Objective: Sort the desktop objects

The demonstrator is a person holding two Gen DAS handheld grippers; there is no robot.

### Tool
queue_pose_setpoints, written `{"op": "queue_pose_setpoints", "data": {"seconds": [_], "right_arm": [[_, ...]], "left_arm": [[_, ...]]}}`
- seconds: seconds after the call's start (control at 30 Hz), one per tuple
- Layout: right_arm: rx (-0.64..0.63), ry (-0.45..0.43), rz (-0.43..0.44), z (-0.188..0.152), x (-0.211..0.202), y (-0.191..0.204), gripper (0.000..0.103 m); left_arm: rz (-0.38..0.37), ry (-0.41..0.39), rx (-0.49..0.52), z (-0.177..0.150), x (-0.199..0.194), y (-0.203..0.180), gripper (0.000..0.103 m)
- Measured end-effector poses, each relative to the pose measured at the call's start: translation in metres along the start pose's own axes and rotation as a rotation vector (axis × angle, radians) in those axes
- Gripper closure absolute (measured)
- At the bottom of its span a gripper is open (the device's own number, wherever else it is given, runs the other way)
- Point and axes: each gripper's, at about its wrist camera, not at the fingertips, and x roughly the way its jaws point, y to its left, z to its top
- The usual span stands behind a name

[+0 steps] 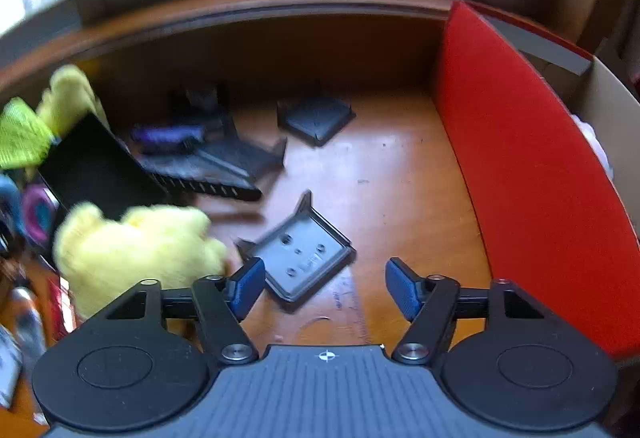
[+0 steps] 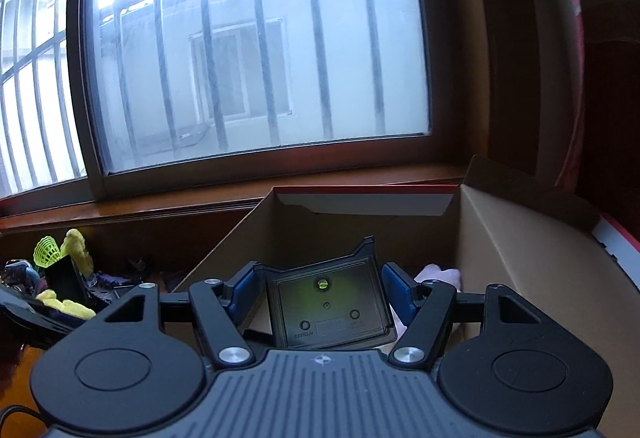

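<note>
In the right wrist view my right gripper (image 2: 320,294) is shut on a black square plastic plate (image 2: 330,312), its blue pads pressing on the two side edges. The plate hangs tilted over the open cardboard box (image 2: 528,278). In the left wrist view my left gripper (image 1: 326,288) is open and holds nothing. It hovers just above a second black plate (image 1: 304,258) lying on the wooden desk (image 1: 400,178). A third black plate (image 1: 316,120) lies farther back.
A yellow plush (image 1: 136,258) lies left of the left gripper, beside a black rack (image 1: 216,166) and a dark flat box (image 1: 92,166). The carton's red wall (image 1: 520,166) stands to the right. A clear ruler (image 1: 352,310) lies underneath. Something pink (image 2: 440,274) sits in the carton.
</note>
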Motion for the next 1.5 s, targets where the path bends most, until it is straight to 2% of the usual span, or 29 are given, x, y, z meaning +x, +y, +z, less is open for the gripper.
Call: {"op": "queue_pose_setpoints", "data": {"seconds": [0.17,0.23,0.37,0.43,0.53,0.9,1.07,1.5], "right_arm": [[-0.008,0.002,0.008,0.002,0.005,0.000,0.035],[-0.006,0.003,0.009,0.002,0.007,-0.001,0.035],[-0.005,0.008,0.010,0.003,0.011,-0.002,0.035],[-0.005,0.009,0.011,0.004,0.014,-0.002,0.035],[-0.008,0.013,0.013,0.005,0.016,-0.001,0.035],[-0.025,0.036,0.006,0.007,0.023,0.005,0.035],[-0.023,0.036,-0.003,0.006,0.024,0.007,0.035],[-0.014,0.022,-0.005,0.004,0.018,0.007,0.035]], "left_arm": [[0.077,0.010,-0.070,0.003,0.018,0.003,0.028],[0.102,0.000,-0.067,0.008,0.023,0.003,0.026],[0.102,-0.007,-0.031,0.018,0.030,-0.005,0.026],[0.095,-0.016,-0.008,0.021,0.033,-0.010,0.033],[0.074,-0.024,0.023,0.022,0.033,-0.015,0.035],[0.032,-0.044,0.022,0.024,0.031,-0.010,0.037],[0.016,-0.100,0.033,0.030,0.016,-0.009,0.037],[-0.052,-0.315,0.103,0.068,-0.045,-0.031,0.037]]}}
